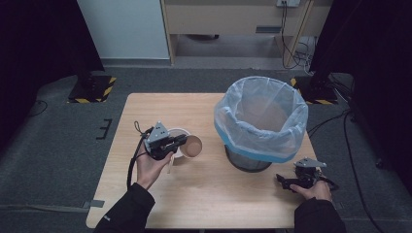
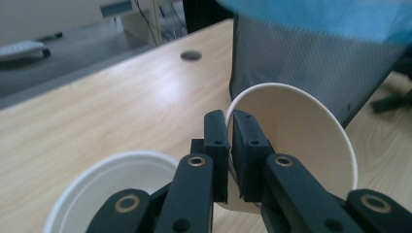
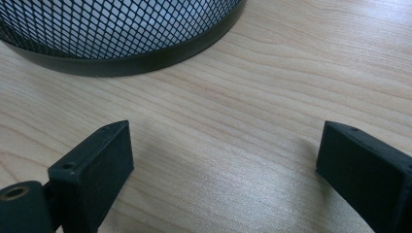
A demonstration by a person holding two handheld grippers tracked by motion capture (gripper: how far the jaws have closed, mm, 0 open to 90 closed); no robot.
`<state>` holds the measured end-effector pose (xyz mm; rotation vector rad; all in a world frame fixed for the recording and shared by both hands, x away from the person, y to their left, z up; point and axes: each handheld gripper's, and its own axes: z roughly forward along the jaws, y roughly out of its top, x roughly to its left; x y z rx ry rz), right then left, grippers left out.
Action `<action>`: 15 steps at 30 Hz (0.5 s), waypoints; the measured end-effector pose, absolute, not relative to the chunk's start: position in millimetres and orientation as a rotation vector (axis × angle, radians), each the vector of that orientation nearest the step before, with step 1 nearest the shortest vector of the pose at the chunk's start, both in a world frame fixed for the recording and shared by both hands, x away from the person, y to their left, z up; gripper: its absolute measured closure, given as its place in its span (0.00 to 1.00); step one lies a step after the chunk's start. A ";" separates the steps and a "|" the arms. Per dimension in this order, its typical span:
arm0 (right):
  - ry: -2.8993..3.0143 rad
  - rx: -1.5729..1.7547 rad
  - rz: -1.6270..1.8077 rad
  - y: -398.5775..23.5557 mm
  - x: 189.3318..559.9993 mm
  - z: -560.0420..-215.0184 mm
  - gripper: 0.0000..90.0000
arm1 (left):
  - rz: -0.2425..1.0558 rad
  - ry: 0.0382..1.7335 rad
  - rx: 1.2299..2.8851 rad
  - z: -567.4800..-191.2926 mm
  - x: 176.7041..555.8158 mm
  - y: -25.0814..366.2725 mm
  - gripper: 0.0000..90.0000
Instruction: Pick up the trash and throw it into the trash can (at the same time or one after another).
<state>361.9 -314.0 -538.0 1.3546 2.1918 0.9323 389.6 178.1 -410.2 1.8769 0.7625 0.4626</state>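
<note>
My left gripper is shut on the rim of a paper cup, which lies tilted on its side with its brown inside facing up. In the left gripper view the two pads pinch the white rim of that paper cup. A second white cup stands just below and left of the jaws; in the high view this white cup sits right behind the gripper. My right gripper rests open low over the table, and nothing is between the jaws of this right gripper.
A black mesh bin lined with a pale blue bag stands at the right of the wooden table. Its base is just ahead of my right gripper. The table's front edge runs close to both forearms.
</note>
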 end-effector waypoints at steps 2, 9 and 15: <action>2.194 1.353 0.932 -314.1 361.8 -537.9 0.07 | 0.471 0.751 1.843 -400.7 386.5 181.2 0.94; 2.196 1.353 0.932 -314.0 361.7 -537.8 0.07 | 0.508 0.719 1.736 -373.0 376.1 193.0 0.94; 2.196 1.352 0.932 -314.0 361.7 -537.9 0.07 | 0.538 0.696 1.658 -353.9 367.8 203.0 0.94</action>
